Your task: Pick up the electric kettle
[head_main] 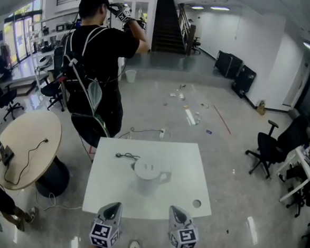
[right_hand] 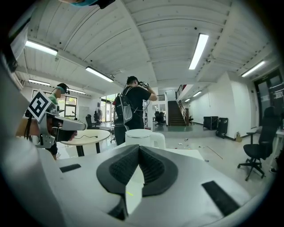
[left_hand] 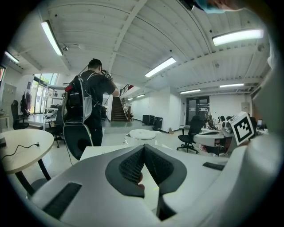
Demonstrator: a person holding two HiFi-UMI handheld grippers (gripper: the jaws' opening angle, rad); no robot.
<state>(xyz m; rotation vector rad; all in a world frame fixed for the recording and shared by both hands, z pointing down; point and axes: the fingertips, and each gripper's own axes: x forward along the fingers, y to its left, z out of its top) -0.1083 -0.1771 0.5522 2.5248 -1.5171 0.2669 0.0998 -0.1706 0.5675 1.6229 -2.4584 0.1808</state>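
pressed together on nothing, left gripper (head_main: 112, 206) and right gripper (head_main: 174, 208) hover at the tabletop's (head_main: 181, 158) near edge; i think the right should spread before taking the central electric kettle (head_main: 147, 174) by its handle (head_main: 165, 175).

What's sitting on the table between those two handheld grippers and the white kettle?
Nothing: in the head view, only bare white table lies between the left gripper, the right gripper and the kettle.

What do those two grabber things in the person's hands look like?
Both the left gripper and right gripper have smooth grey-white shells narrowing to a tip. Each carries a cube with black-and-white square markers. Their pads are black and bumpy.
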